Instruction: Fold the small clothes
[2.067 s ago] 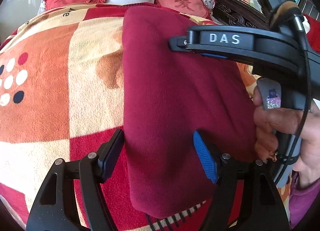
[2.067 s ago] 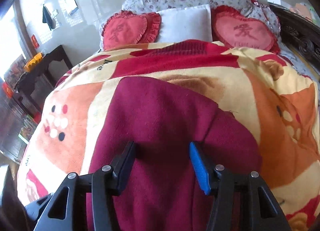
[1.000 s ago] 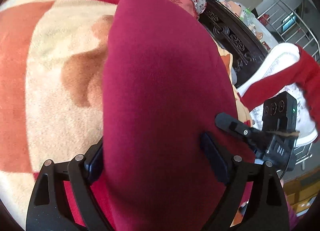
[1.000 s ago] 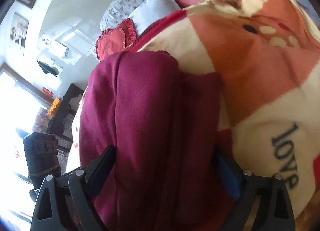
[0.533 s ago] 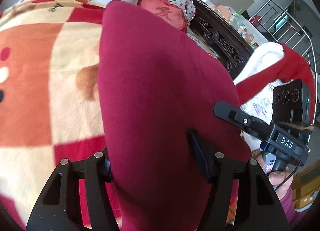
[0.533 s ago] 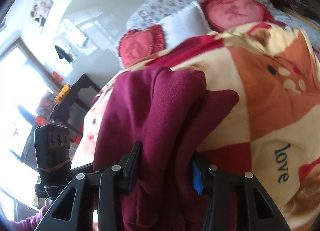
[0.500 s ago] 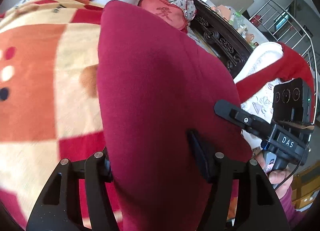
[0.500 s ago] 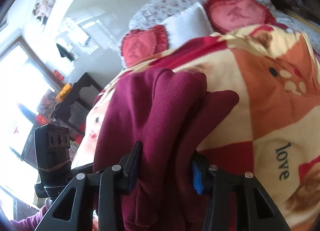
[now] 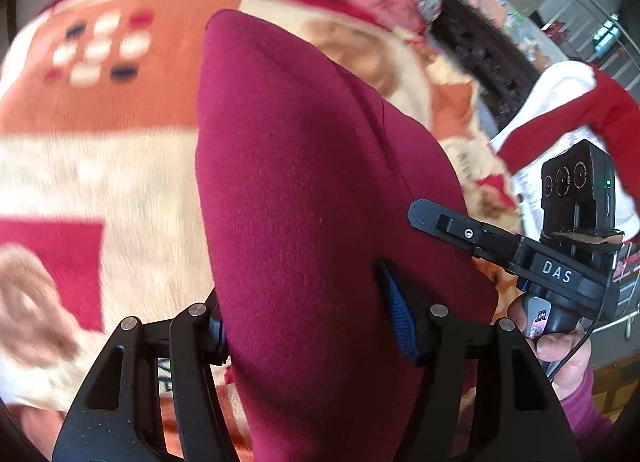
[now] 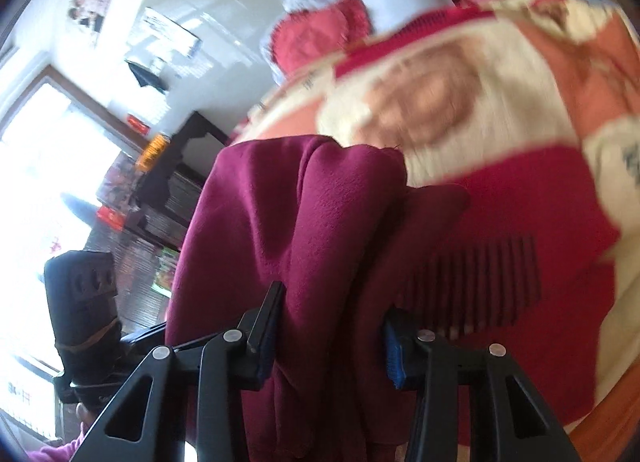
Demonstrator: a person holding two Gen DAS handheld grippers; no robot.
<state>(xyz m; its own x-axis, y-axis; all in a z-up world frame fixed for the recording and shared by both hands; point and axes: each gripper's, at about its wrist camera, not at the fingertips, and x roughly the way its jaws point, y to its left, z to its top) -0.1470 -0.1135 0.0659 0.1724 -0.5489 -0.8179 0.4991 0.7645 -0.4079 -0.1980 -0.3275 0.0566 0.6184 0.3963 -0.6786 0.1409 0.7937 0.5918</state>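
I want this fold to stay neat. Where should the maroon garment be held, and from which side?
Hold the maroon garment by its near bunched edge, from the person's side, one gripper toward each end, as the left gripper and right gripper do: the cloth hangs thick and layered there.

Dark red fleece garment [image 9: 304,190]: one item, soft napped fabric, folded into several layers. Bunched and draped in thick vertical folds [image 10: 304,222], raised above the patterned blanket [image 9: 100,110] rather than lying flat on it. Lower end hangs over the blanket's red patch.
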